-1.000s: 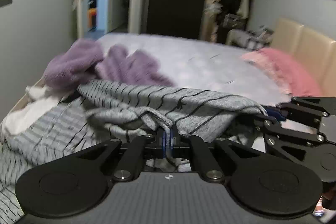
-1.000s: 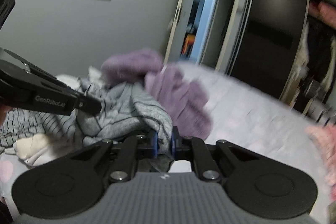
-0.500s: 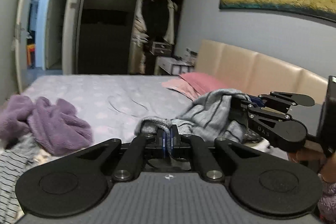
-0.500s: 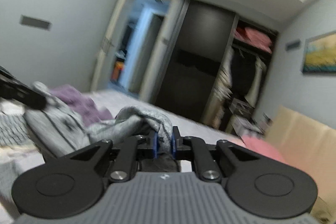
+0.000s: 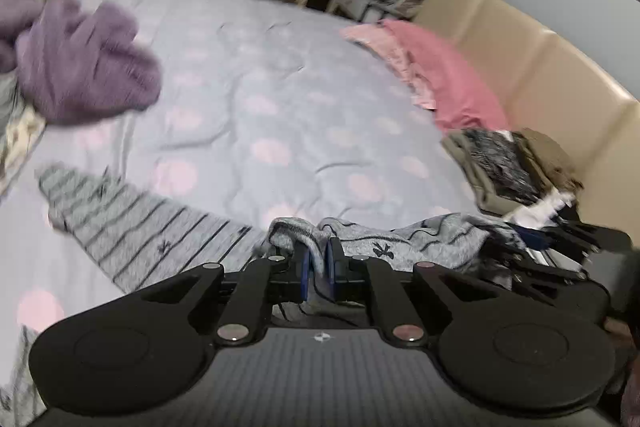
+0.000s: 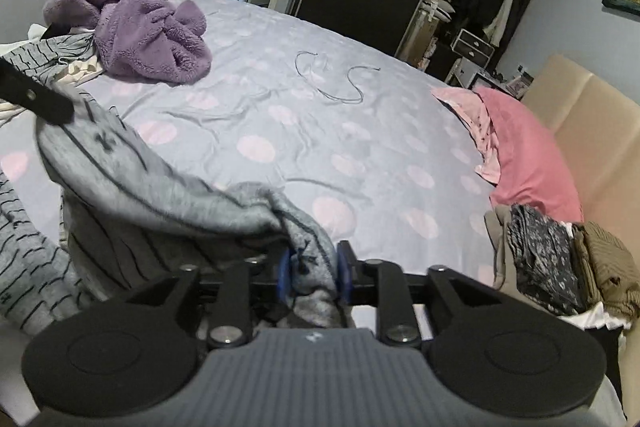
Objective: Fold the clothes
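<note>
A grey garment with thin black stripes is stretched between both grippers low over the bed sheet. In the left wrist view my left gripper pinches a fold of it in a narrow gap, and its jaws are starting to open. My right gripper shows blurred at the garment's right end. In the right wrist view my right gripper has its jaws opening wide, with a loose bunch of the grey garment lying between the blue pads. A left gripper finger holds the far corner.
A purple fleece garment and more striped and white clothes lie at the bed's far left. A thin cable lies mid-bed. A pink pillow and a folded stack sit by the beige headboard.
Both grippers have swung from facing the room down toward the bed, bringing the grey garment down over the sheet. The right jaws now stand much wider apart than before.
</note>
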`<state>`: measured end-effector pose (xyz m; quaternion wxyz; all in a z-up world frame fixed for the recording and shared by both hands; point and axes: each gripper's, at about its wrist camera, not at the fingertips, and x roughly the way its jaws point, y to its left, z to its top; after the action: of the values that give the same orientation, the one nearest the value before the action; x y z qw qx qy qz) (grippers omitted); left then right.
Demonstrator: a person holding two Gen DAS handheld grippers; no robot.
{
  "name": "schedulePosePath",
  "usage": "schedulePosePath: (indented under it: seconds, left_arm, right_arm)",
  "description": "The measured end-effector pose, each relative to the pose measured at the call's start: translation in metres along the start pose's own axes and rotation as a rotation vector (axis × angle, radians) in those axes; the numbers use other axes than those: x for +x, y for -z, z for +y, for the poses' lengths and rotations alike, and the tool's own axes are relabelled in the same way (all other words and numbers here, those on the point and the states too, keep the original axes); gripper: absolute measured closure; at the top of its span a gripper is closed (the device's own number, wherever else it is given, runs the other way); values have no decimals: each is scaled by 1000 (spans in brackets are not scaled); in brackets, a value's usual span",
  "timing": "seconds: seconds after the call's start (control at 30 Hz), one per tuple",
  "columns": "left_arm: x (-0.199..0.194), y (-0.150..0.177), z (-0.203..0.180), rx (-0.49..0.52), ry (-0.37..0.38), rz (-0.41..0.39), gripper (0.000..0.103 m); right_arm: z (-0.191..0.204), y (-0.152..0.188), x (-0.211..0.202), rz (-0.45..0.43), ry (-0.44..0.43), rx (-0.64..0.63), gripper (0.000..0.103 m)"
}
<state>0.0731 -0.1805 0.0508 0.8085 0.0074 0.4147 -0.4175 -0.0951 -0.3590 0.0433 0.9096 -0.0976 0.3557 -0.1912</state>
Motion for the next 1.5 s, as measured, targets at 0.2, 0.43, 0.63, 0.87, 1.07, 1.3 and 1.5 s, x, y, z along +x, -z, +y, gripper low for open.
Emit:
schedulePosePath:
  seconds: [0.2, 0.43, 0.63, 0.87, 1.07, 1.3, 1.5]
  left_arm:
    - [-3, 1, 17, -18, -71, 1, 63]
    - [16, 28, 29, 122, -194, 90, 63]
    - [41, 55, 62, 81, -256, 197, 63]
    - [60, 47, 97, 21, -363, 193, 63]
    - [89, 35, 134, -152, -399, 230, 61]
    - [103, 34, 148, -225, -375, 215, 96]
    - [89, 28, 145, -247, -384, 129, 103]
  right_arm:
    - [-3, -20, -2, -128, -22, 71, 49]
    - [48, -5, -5, -105, -331, -82, 51]
    - [112, 19, 19, -38, -439, -264, 52]
    - [161, 30, 58, 27, -477, -422, 52]
    - [180, 36, 88, 91, -415, -494, 54]
    - [121, 1, 73, 26, -360, -244, 84]
    - [17, -14, 52, -59, -81, 57, 84]
